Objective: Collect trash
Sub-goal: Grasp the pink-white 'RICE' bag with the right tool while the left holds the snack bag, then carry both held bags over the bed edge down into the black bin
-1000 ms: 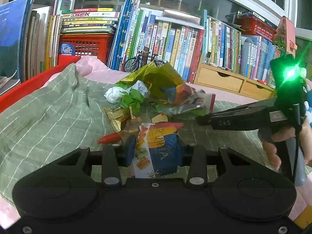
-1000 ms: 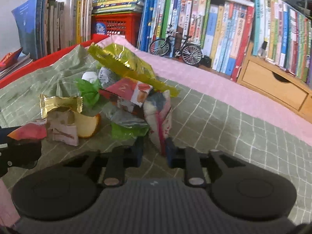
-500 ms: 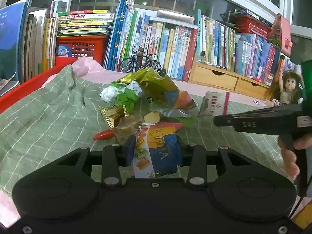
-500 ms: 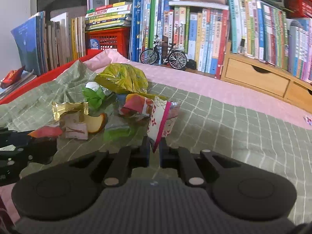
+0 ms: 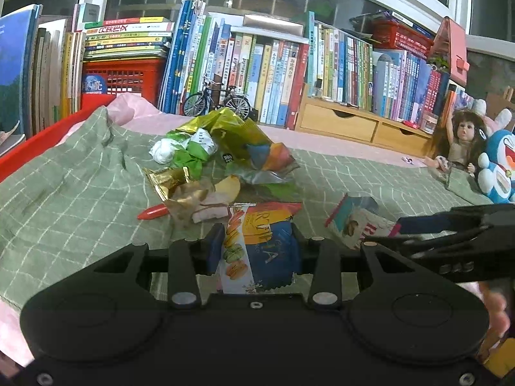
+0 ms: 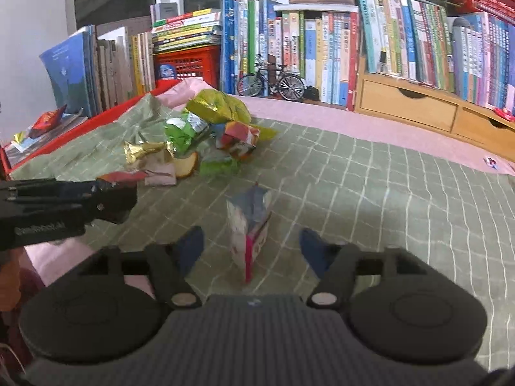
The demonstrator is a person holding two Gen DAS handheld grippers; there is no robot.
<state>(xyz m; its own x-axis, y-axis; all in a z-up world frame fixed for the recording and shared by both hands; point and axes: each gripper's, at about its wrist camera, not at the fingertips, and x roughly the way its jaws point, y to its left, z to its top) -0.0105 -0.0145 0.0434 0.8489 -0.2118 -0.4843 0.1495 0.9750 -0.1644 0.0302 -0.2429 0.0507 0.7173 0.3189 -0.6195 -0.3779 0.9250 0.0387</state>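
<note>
The right gripper point(image 6: 251, 246) has just been opening: its blue-padded fingers point(image 6: 190, 247) now stand wide apart, and the small white-and-pink snack packet point(image 6: 248, 228) stands on edge between them, touched by neither pad. It sits at the lower centre of the right wrist view on the green checked cloth point(image 6: 370, 199), long axis roughly upright and leaning a little, well apart from the heap.

The left gripper point(image 5: 256, 251) is partly closed and clamps a blue-and-orange macaron snack wrapper point(image 5: 257, 251), which fills the gap between its pads at the lower centre of the left wrist view.

Outward from there, the pile of crumpled wrappers point(image 5: 219, 160) (gold foil, green plastic, a yellow-green bag, a slice of something pale) lies in the middle of that frame, just beyond the left gripper. A red tray edge point(image 5: 38, 151) runs along the left, with a model bicycle point(image 5: 217, 101) and a row of books point(image 5: 273, 70) behind.

The released packet lies to the right of the pile, so the right gripper is plainly nearer to it, and the pile lies left of that packet. My guess is that loose pieces are being pulled out of the heap, and the next reach goes back up and left.
</note>
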